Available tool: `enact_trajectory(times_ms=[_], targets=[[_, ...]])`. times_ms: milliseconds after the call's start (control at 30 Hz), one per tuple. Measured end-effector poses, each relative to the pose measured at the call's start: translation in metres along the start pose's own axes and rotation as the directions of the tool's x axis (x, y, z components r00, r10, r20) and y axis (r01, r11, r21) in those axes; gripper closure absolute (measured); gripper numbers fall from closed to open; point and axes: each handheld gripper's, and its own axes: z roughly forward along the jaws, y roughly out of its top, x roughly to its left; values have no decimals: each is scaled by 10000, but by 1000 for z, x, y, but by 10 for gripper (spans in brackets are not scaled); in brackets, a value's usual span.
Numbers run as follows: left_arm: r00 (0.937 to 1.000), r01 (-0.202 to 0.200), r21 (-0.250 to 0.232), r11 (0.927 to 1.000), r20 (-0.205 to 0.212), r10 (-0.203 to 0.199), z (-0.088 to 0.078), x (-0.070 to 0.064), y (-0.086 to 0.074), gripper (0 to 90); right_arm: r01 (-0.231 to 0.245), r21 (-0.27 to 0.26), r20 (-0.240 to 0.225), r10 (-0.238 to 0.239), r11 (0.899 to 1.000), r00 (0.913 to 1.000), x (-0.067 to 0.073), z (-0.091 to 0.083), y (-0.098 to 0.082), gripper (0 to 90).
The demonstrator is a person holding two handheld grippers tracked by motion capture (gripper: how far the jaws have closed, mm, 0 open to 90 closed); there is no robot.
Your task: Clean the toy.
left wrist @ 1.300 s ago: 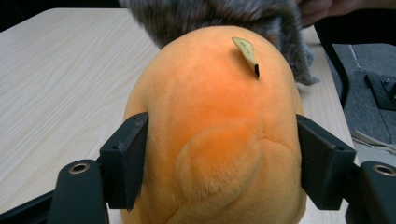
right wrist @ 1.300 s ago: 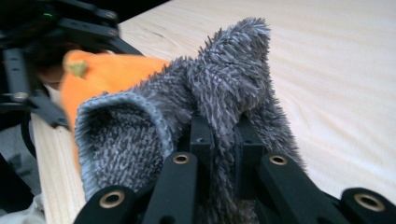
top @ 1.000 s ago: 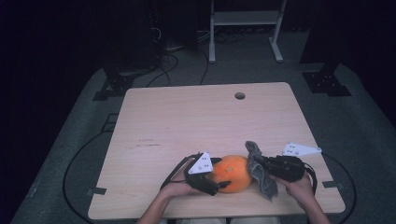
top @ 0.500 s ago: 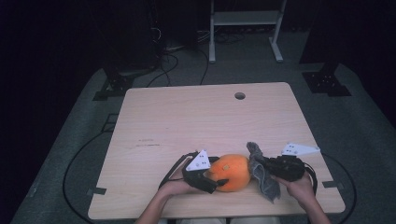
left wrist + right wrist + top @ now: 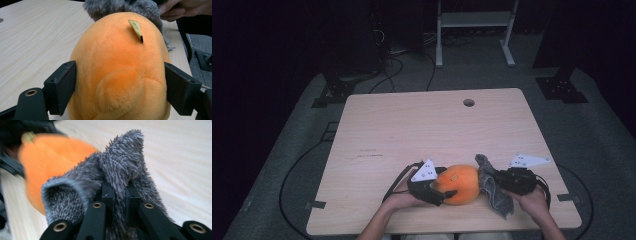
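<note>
Room: dark all round, with grey carpet, trailing cables and a white metal stand (image 5: 474, 30) beyond the far edge.
Counter: pale wood counter (image 5: 412, 130), a round hole (image 5: 469, 102) near its far edge; my work sat at the near edge, a little right of the middle.
Orange plush: a round orange plush toy (image 5: 459, 184) rested on the counter between my two hands, with a small tan tag (image 5: 136, 28) sticking out of its upper side.
Left gripper: my left gripper (image 5: 438, 192) came in from the left, its black jaws spread wide and grasping the orange plush toy, one pad pressed into each flank in the left gripper view.
Grey cloth: a shaggy grey cloth (image 5: 492, 186) lay touching the right side of the orange plush toy, one end sticking up, the other hanging toward the near edge.
Right gripper: my right gripper (image 5: 117, 195) was clenched tight on a fold of the grey cloth, the pile bunched above the jaws.
Hands: my left hand (image 5: 399, 200) and right hand (image 5: 532, 200) rested at the near edge, well apart, the toy and cloth between them.
</note>
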Motion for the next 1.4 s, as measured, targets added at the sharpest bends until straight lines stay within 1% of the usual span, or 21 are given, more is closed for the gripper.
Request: enact_trajectory(times_ms=[33, 100, 200, 233, 300, 367, 400, 433, 467, 633, 733, 800, 867, 967, 1033, 1100, 1133, 1167, 1200, 1300, 1400], targets=[[10000, -17, -2, 10000, -18, 17, 0, 0, 0, 189, -3, -401, -173, -4, 9992, 9998, 2, -4, 3, 808], [10000, -98, 18, 10000, -13, 98, 1, -1, 1, 189, 126, -951, -431, -167, 9954, 9989, 8, -11, 12, 808], [9999, -100, 3, 10000, -65, 100, 3, -2, 2, 189, 543, -1325, -682, -638, 9897, 9956, 22, -15, 22, 808], [9999, -106, -4, 9999, -75, 106, 4, -3, 2, 189, 782, -1301, -733, -883, 9884, 9934, 28, -14, 25, 808], [9998, -182, 27, 9998, -42, 182, 4, -4, 2, 189, 1015, -1044, -705, -1092, 9893, 9915, 33, -8, 25, 808], [9998, -191, 40, 9998, 107, 190, 3, -4, 4, 178, 1163, -742, -630, -1210, 9904, 9907, 34, -1, 21, 808], [9997, -111, 47, 9999, 209, 110, 2, -3, 5, 155, 1005, -726, -695, -1055, 9923, 9920, 33, 0, 19, 808], [9993, 9, 4, 10000, 364, -9, 0, -2, 7, 129, 948, -785, -754, -1007, 9924, 9921, 31, 0, 18, 808], [9992, -16, 5, 10000, 389, 15, -1, -1, 8, 120, 985, -755, -733, -1041, 9923, 9919, 31, 0, 17, 808], [9990, -56, 53, 10000, 445, 54, 1, -1, 5, 137, 911, -679, -718, -960, 9935, 9928, 27, 0, 15, 808], [9990, 56, -30, 10000, 454, -54, 0, -1, 4, 139, 853, -406, -381, -868, 9955, 9955, 20, 0, 10, 807], [9993, 11, -54, 10000, 375, -9, 0, -1, 4, 147, 502, -168, -200, -505, 9986, 9985, 11, 1, 4, 808], [9994, -107, -60, 9999, 320, 109, 0, -2, 4, 185, 305, 143, 125, -307, 9994, 9995, 5, 1, 1, 808], [9997, -222, -77, 9997, 141, 223, 1, -3, 4, 243, 412, -391, -26, -413, 9984, 9991, 9, -8, 7, 808], [9999, -159, -159, 9997, -13, 159, 3, -4, 5, 270, 604, -956, -374, -643, 9936, 9972, 18, -13, 16, 808], [9999, -138, -194, 9997, -51, 137, 5, -4, 6, 275, 830, -1284, -719, -927, 9882, 9931, 29, -13, 24, 807], [9999, -114, -235, 9997, -27, 113, 6, -5, 7, 271, 973, -1248, -772, -1074, 9874, 9912, 33, -12, 26, 808], [9999, -132, -229, 9997, 19, 132, 6, -5, 8, 256, 1331, -958, -627, -1395, 9865, 9882, 39, -7, 27, 808], [9999, -132, -192, 9997, 60, 134, 6, -5, 8, 221, 1516, -781, -525, -1559, 9854, 9864, 40, -3, 25, 808], [9993, 153, -251, 9996, 340, -144, 3, -2, 8, 136, 1134, -862, -746, -1199, 9898, 9900, 34, 0, 20, 808], [9987, 220, -309, 9993, 470, -206, 2, 0, 8, 135, 917, -789, -744, -976, 9927, 9924, 27, 0, 15, 808]])
